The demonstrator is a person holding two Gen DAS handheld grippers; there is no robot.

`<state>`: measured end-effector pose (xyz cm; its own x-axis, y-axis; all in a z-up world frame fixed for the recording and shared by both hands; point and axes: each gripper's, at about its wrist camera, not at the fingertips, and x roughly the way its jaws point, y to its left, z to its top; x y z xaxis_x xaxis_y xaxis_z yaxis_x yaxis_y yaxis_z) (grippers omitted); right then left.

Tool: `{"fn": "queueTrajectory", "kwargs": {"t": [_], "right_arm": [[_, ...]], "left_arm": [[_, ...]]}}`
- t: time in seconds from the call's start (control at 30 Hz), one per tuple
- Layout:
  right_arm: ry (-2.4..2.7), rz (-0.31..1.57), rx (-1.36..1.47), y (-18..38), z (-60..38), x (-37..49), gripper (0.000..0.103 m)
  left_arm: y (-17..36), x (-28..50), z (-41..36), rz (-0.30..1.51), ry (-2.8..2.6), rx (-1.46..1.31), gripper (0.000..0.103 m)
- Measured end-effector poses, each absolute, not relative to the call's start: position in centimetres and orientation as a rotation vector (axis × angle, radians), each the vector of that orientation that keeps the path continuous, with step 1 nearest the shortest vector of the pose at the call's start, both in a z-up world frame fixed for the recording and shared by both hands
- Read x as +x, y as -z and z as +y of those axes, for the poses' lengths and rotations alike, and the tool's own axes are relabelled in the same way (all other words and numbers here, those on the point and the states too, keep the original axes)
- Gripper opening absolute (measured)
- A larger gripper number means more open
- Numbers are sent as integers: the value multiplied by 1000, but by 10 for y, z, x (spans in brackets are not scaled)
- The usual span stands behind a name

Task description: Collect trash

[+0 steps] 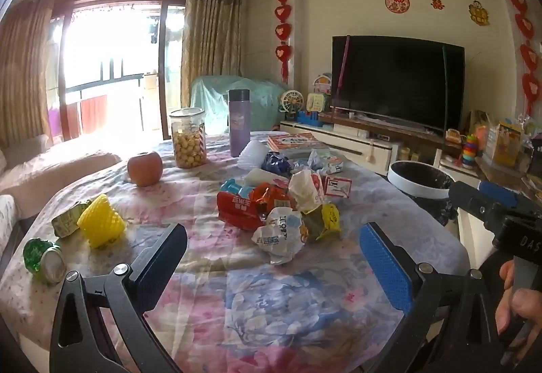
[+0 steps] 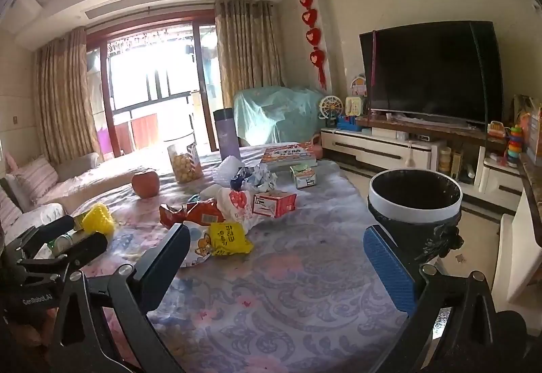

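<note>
A heap of crumpled wrappers lies mid-table: a white wrapper (image 1: 279, 235), a red snack bag (image 1: 237, 208), a yellow packet (image 2: 228, 237) and a small red-white box (image 2: 274, 203). A yellow foam net (image 1: 101, 224), a green carton (image 1: 67, 220) and a crushed green can (image 1: 44, 259) lie at the left. A white-rimmed bin with a black liner (image 2: 415, 200) stands off the table's right edge. My left gripper (image 1: 271, 257) is open and empty, just short of the white wrapper. My right gripper (image 2: 276, 257) is open and empty, near the yellow packet.
An apple (image 1: 145, 168), a jar of yellow balls (image 1: 188, 137), a purple flask (image 1: 238, 122) and a book (image 1: 293, 141) stand at the back of the floral tablecloth (image 1: 271, 305). A sofa is at the left, a TV unit (image 2: 389, 146) at the right.
</note>
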<state>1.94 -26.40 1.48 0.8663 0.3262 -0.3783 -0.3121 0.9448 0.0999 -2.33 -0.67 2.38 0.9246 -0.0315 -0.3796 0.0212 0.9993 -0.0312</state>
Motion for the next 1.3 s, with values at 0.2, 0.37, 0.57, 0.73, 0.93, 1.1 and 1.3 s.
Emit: {"fn": "queueTrajectory", "kwargs": {"t": [0.2, 0.37, 0.57, 0.73, 0.93, 1.1, 1.3], "right_arm": [[-339, 404, 43, -15, -264, 19, 103], [-338, 407, 43, -15, -263, 19, 103], [-342, 408, 51, -15, -263, 19, 103], [-344, 412, 55, -14, -262, 19, 103], [-344, 413, 56, -14, -261, 20, 103], [-345, 412, 55, -14, -262, 20, 103], [-347, 415, 59, -13, -262, 19, 103]], "left_arm": [[-23, -22, -7, 388, 24, -28, 102], [-21, -22, -6, 388, 27, -33, 102], [-20, -21, -5, 389, 24, -34, 102], [-19, -21, -5, 390, 25, -35, 102], [-18, -22, -5, 387, 23, -36, 102], [-17, -21, -4, 387, 22, -36, 102], [-16, -21, -5, 388, 22, -36, 102]]}}
